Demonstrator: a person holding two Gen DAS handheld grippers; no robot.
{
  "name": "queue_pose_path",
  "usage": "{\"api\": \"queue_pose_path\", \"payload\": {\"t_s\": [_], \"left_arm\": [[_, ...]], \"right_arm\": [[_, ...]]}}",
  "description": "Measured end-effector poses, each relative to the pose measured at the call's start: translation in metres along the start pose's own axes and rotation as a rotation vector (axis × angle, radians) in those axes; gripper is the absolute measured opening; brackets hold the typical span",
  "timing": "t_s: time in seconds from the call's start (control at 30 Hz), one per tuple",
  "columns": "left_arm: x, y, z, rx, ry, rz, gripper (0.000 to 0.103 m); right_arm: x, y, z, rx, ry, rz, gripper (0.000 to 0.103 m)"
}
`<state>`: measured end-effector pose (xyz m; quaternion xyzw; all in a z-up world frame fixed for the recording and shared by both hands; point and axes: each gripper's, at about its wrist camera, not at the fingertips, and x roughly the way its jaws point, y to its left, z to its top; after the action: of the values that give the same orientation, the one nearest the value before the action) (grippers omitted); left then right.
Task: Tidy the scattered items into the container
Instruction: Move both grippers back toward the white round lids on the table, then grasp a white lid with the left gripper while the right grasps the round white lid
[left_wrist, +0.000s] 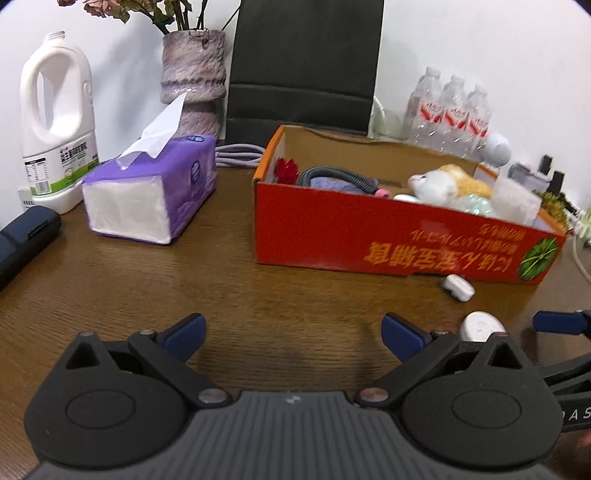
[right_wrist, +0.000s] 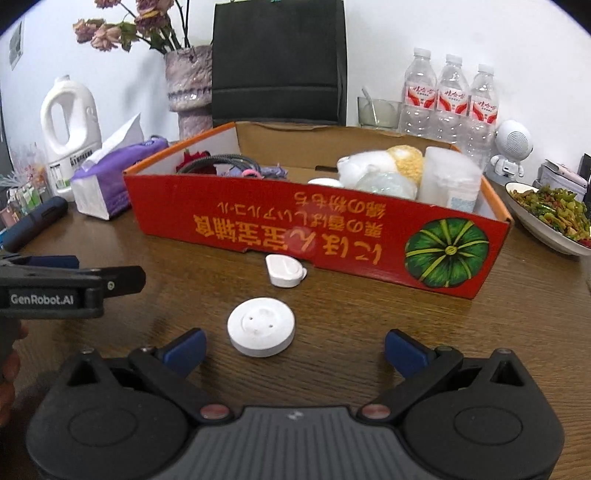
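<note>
A red cardboard box (right_wrist: 258, 229) stands on the brown table and holds a plush toy (right_wrist: 384, 166), a cable, a red flower and a white jar. It also shows in the left wrist view (left_wrist: 332, 236). A white round disc (right_wrist: 261, 326) lies on the table just ahead of my right gripper (right_wrist: 295, 350), which is open and empty. A small white plug-like piece (right_wrist: 284, 271) lies against the box front. My left gripper (left_wrist: 293, 338) is open and empty over bare table, left of the disc (left_wrist: 482, 326) and the small piece (left_wrist: 458, 286).
A purple tissue pack (left_wrist: 155, 192), a white jug (left_wrist: 55, 122), a vase (left_wrist: 194, 81) and a dark case (left_wrist: 26, 240) stand at the left. Water bottles (right_wrist: 448, 107), a white speaker (right_wrist: 511, 147) and a dish of food (right_wrist: 550, 218) are at the right. A black chair (right_wrist: 279, 62) is behind.
</note>
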<state>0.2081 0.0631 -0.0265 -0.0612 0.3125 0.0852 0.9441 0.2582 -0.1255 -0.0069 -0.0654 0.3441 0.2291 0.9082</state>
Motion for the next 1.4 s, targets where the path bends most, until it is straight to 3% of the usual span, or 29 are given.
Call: {"api": "queue_pose_path", "payload": {"t_s": [0.2, 0.3, 0.37, 0.4, 0.63, 0.87, 1.07, 1.27, 1.37, 1.4], "left_arm": [[0.005, 0.002, -0.002, -0.003, 0.028, 0.001, 0.103], [0.005, 0.003, -0.002, -0.005, 0.029, 0.000, 0.103], [0.005, 0.002, -0.002, 0.000, 0.031, 0.003, 0.103], [0.006, 0.001, -0.002, 0.003, 0.032, 0.005, 0.103], [0.005, -0.015, -0.003, 0.024, 0.025, 0.001, 0.103], [0.013, -0.074, -0.001, 0.085, 0.016, -0.077, 0.103], [0.035, -0.112, 0.007, 0.115, 0.029, -0.048, 0.103], [0.042, -0.122, 0.013, 0.101, 0.024, -0.029, 0.073], [0.042, -0.122, 0.015, 0.108, 0.017, -0.034, 0.050], [0.042, -0.123, 0.016, 0.116, 0.014, -0.041, 0.037]], "right_arm": [[0.005, 0.009, 0.002, -0.014, -0.015, -0.017, 0.100], [0.001, 0.005, 0.002, -0.003, -0.037, -0.018, 0.075], [-0.002, 0.002, 0.002, 0.001, -0.054, -0.023, 0.042], [-0.003, 0.001, 0.002, -0.003, -0.059, -0.016, 0.038], [-0.011, -0.016, 0.001, 0.010, -0.076, 0.002, 0.038], [-0.018, -0.056, -0.002, 0.046, -0.105, -0.077, 0.038], [-0.026, -0.086, -0.004, 0.117, -0.121, -0.074, 0.038], [-0.026, -0.082, -0.005, 0.104, -0.127, -0.057, 0.038], [-0.027, -0.081, -0.005, 0.102, -0.127, -0.061, 0.038], [-0.027, -0.082, -0.005, 0.106, -0.127, -0.061, 0.038]]}}
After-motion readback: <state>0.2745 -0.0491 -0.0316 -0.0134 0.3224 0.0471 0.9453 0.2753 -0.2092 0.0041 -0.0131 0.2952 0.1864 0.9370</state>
